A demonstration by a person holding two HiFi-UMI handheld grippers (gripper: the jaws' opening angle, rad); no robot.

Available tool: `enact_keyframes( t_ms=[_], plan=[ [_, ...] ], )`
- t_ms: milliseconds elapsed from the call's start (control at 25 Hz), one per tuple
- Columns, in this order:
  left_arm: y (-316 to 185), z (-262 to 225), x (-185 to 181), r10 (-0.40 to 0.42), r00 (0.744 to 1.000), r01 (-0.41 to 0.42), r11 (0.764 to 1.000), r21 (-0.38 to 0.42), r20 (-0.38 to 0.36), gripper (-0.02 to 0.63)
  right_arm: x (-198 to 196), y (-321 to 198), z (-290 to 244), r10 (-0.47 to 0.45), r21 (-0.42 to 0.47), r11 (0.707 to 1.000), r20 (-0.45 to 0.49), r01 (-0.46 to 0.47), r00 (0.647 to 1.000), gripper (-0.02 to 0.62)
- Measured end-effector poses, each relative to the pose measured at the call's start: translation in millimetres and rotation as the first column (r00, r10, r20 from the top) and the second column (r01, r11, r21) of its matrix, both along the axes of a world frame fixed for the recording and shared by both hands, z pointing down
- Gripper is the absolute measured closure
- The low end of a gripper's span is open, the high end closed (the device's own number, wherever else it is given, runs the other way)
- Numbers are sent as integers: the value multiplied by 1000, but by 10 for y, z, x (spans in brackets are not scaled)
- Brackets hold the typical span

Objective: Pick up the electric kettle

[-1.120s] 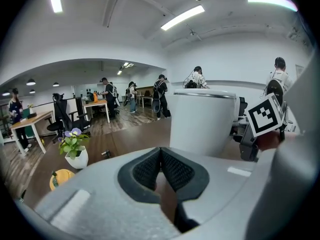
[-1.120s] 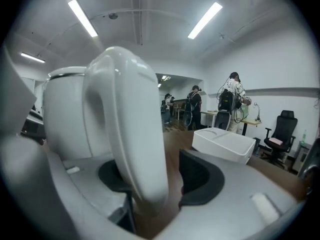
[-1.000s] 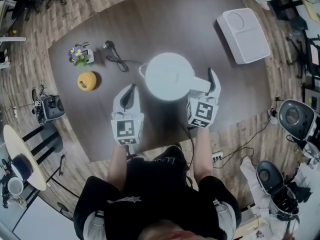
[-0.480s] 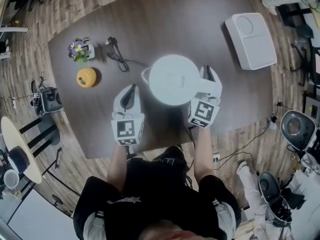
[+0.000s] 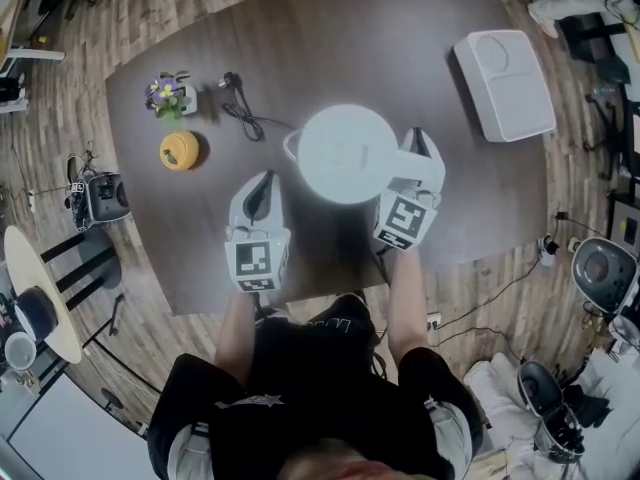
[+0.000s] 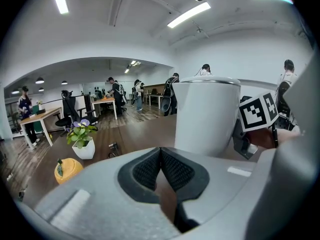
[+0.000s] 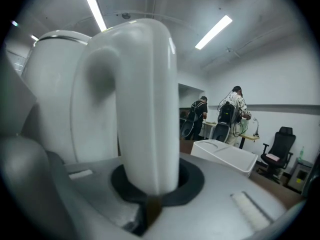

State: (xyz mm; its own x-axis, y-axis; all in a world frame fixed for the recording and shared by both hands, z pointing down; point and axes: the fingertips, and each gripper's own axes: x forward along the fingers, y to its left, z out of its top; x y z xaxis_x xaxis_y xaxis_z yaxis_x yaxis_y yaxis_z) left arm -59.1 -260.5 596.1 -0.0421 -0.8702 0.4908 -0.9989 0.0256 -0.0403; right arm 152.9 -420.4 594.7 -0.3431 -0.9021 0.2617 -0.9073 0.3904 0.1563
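Kettle [image 5: 345, 153] stands upright mid-counter [image 5: 400, 38]. I note my right hand-held gripper [image 5: 420, 148] is closing tight round its handle [image 7: 147, 109], pads pressing on it. My left hand-held gripper [image 5: 262, 183] sits just beside the body, jaws together with nothing between them.

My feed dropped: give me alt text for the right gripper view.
The right tongs are shut on the white handle of the electric kettle, whose body fills the left. A white box sits on the table behind.
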Motion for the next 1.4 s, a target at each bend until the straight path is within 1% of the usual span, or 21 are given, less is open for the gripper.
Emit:
enact_keyframes(
  t_ms=[280, 560, 760, 920, 1200, 1400],
  plan=[
    [74, -122, -77, -13, 1000, 13, 1000, 28, 1, 597, -3, -16, 13, 39, -18, 999, 10, -39, 999, 584],
    [193, -357, -234, -28, 1000, 27, 997, 70, 13, 597, -64, 87, -175, 51, -22, 998, 5, -51, 999, 580],
    [290, -602, -320, -30, 999, 27, 994, 103, 24, 597, -90, 183, -455, 56, -13, 998, 34, -55, 998, 579],
    [367, -813, -382, -22, 999, 18, 990, 139, 29, 597, -124, 289, -737, 58, 19, 998, 52, -59, 997, 578],
    [498, -1143, -426, 6, 999, -14, 982, 186, 43, 595, -75, 543, -1171, 82, 42, 995, 88, -86, 993, 577],
    [573, -1367, -438, 38, 998, -49, 973, 227, 50, 597, -52, 758, -1473, 92, 78, 992, 89, -99, 992, 577]
  ],
)
